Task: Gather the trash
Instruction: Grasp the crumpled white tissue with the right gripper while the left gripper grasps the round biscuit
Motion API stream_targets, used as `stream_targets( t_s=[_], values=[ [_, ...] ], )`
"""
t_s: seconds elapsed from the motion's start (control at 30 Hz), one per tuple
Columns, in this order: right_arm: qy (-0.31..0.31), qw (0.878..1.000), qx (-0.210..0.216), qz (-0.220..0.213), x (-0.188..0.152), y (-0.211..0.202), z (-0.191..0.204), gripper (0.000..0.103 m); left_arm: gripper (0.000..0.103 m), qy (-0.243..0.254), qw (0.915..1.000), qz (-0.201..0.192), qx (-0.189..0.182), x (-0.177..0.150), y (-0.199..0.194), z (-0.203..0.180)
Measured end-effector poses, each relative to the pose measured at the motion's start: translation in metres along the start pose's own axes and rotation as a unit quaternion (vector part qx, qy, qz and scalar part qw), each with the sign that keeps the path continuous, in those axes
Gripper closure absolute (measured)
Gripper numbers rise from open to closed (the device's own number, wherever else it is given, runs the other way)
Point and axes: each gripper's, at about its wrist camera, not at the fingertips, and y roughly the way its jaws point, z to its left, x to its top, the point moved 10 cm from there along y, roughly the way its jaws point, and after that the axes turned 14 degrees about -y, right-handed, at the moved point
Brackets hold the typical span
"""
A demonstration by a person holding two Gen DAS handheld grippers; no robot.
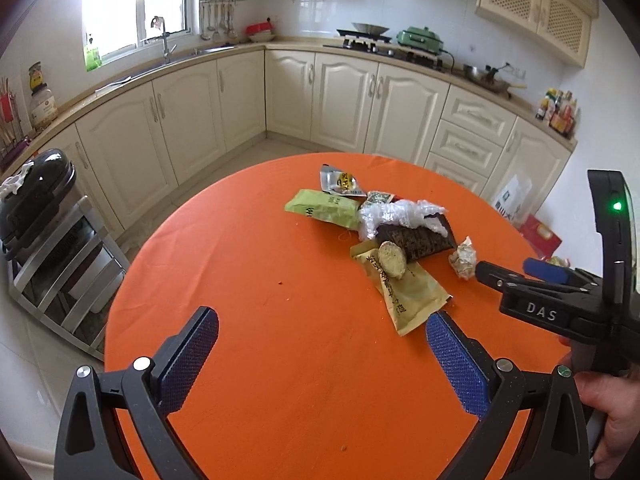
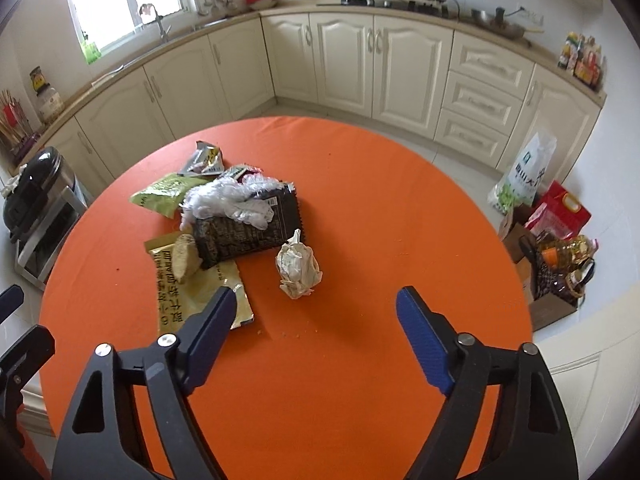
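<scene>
My right claw [image 2: 314,316] hangs spread and empty; the crumpled paper wad [image 2: 299,270] sits on the orange worktop [image 2: 360,200] just ahead, dead centre. Left claw [image 1: 322,332], also spread, is farther off.

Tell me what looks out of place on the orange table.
Litter is heaped on the orange table: a crumpled paper ball, a dark wrapper under bunched clear plastic, a half-eaten biscuit on a gold packet, and crumbs.

bare orange worktop [image 2: 360,200] lies open on the near and right sides; the wrapper pile [image 2: 240,216] and crumpled paper ball [image 2: 299,270] block left-centre.
</scene>
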Motion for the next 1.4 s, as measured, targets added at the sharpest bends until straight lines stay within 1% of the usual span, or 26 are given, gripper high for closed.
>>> stream_targets(
  t_s=[0.13, 0.23, 0.27, 0.3, 0.33, 0.37, 0.4, 0.47, 0.6, 0.67, 0.7, 0.8, 0.9, 0.97, 1.0, 1.03, 1.07, 1.1, 1.13, 1.2, 1.3, 1.4],
  values=[
    [-0.001, 1.000, 0.018, 0.007, 0.001, 0.022, 0.001, 0.033, 0.001, 0.009, 0.9999, 0.007, 0.006, 0.023, 0.028, -0.012],
    [-0.005, 1.000, 0.026, 0.011, 0.004, 0.035, 0.002, 0.039, 0.001, 0.014, 0.9998, 0.012, 0.011, 0.032, 0.048, -0.018],
    [-0.006, 0.999, 0.028, 0.013, 0.005, 0.040, 0.003, 0.046, 0.001, 0.015, 0.9997, 0.014, 0.011, 0.035, 0.055, -0.020],
    [-0.011, 0.999, 0.030, 0.016, 0.005, 0.044, 0.004, 0.051, 0.001, 0.016, 0.9996, 0.019, 0.011, 0.038, 0.063, -0.022],
    [-0.016, 0.999, 0.030, 0.021, 0.004, 0.049, 0.006, 0.059, 0.001, 0.016, 0.9996, 0.023, 0.011, 0.040, 0.069, -0.024],
    [-0.026, 0.999, 0.020, 0.015, 0.005, 0.048, 0.006, 0.071, 0.001, 0.016, 0.9995, 0.026, 0.012, 0.042, 0.075, -0.026],
    [-0.028, 0.999, 0.024, 0.016, 0.006, 0.048, 0.007, 0.075, 0.001, 0.018, 0.9993, 0.029, 0.013, 0.044, 0.082, -0.029],
    [-0.021, 0.999, 0.039, 0.010, 0.005, 0.045, 0.008, 0.076, 0.001, 0.025, 0.9990, 0.035, 0.016, 0.045, 0.094, -0.034],
    [-0.017, 0.999, 0.041, 0.001, 0.003, 0.035, 0.003, 0.076, 0.002, 0.034, 0.9985, 0.036, 0.025, 0.052, 0.115, -0.044],
    [-0.014, 0.999, 0.037, -0.004, 0.003, 0.029, 0.000, 0.076, 0.004, 0.041, 0.9984, 0.035, 0.019, 0.055, 0.122, -0.051],
    [-0.010, 0.999, 0.037, -0.007, 0.003, 0.026, -0.002, 0.076, 0.007, 0.049, 0.9982, 0.032, 0.014, 0.058, 0.125, -0.058],
    [-0.002, 0.999, 0.035, -0.014, 0.003, 0.020, -0.007, 0.076, 0.008, 0.073, 0.9970, 0.023, 0.001, 0.062, 0.133, -0.072],
    [0.003, 0.999, 0.034, -0.015, 0.002, 0.018, -0.009, 0.076, 0.008, 0.093, 0.9951, 0.032, -0.007, 0.055, 0.146, -0.078],
    [0.006, 0.999, 0.038, -0.017, 0.001, 0.016, -0.008, 0.076, 0.011, 0.108, 0.9934, 0.038, -0.005, 0.049, 0.155, -0.079],
    [0.007, 0.999, 0.038, -0.018, 0.001, 0.016, -0.009, 0.076, 0.015, 0.116, 0.9924, 0.040, -0.003, 0.047, 0.160, -0.079],
    [0.008, 0.999, 0.039, -0.018, 0.000, 0.015, -0.009, 0.076, 0.027, 0.122, 0.9916, 0.043, 0.000, 0.046, 0.167, -0.080],
    [0.010, 0.999, 0.039, -0.018, 0.000, 0.015, -0.010, 0.076, 0.036, 0.124, 0.9910, 0.050, 0.002, 0.042, 0.173, -0.082],
    [0.012, 0.999, 0.040, -0.018, -0.001, 0.015, -0.011, 0.076, 0.053, 0.124, 0.9903, 0.063, 0.005, 0.036, 0.183, -0.082],
    [0.013, 0.999, 0.040, -0.018, -0.001, 0.015, -0.012, 0.076, 0.052, 0.123, 0.9902, 0.065, 0.010, 0.036, 0.189, -0.080],
    [0.015, 0.999, 0.040, -0.019, -0.001, 0.013, -0.015, 0.076, 0.054, 0.112, 0.9913, 0.068, -0.012, 0.037, 0.194, -0.081],
    [0.014, 0.999, 0.039, -0.021, -0.002, 0.011, -0.017, 0.076, 0.057, 0.108, 0.9917, 0.066, -0.022, 0.041, 0.196, -0.078],
    [0.016, 0.999, 0.039, -0.022, -0.002, 0.008, -0.017, 0.076, 0.060, 0.087, 0.9932, 0.067, -0.039, 0.044, 0.196, -0.072]
  ],
)
